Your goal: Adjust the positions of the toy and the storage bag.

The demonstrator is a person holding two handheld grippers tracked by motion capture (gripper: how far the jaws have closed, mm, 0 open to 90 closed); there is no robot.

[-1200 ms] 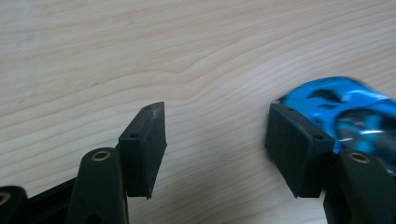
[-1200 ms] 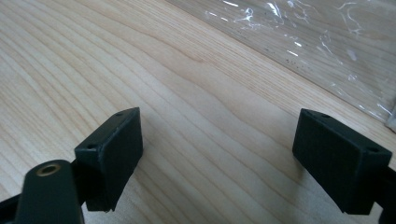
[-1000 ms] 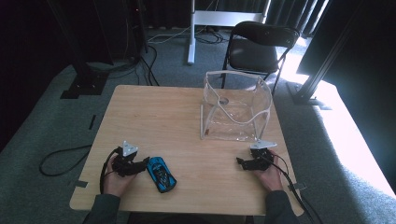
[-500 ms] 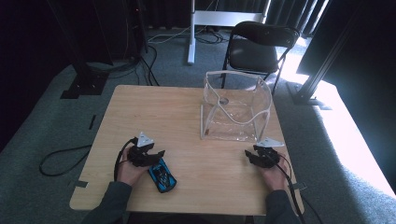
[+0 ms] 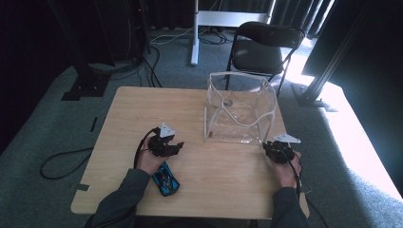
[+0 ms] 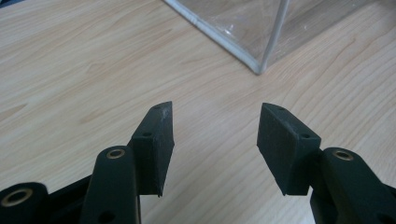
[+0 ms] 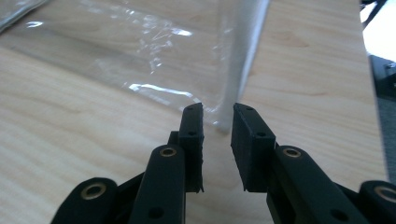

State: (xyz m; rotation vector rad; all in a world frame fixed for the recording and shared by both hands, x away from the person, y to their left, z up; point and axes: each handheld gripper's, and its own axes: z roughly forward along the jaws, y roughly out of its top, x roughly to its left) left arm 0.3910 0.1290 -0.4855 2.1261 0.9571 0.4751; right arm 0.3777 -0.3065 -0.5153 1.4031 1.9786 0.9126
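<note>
A clear plastic container point(image 5: 240, 111) with white edging stands on the wooden table point(image 5: 138, 104), right of centre. A blue toy car point(image 5: 166, 179) lies near the front edge, just behind my left hand. My left gripper point(image 5: 177, 146) hovers ahead of the car, apart from it. In the left gripper view, my left gripper point(image 6: 215, 109) is open and empty, aimed at the container's near corner point(image 6: 259, 65). My right gripper point(image 5: 273, 146) sits at the container's front right corner. My right gripper point(image 7: 218, 109) has its jaws a narrow gap apart, with nothing between them, just short of the white edge strip point(image 7: 240, 51).
A black folding chair point(image 5: 261, 47) stands beyond the table's far edge. Cables and dark stands lie on the carpet to the left. Bright sunlight falls on the floor at the right. Bare tabletop stretches across the left half and the middle.
My left gripper has moved forward and right, away from the blue car, which stays put. My right gripper has edged toward the container's corner.
</note>
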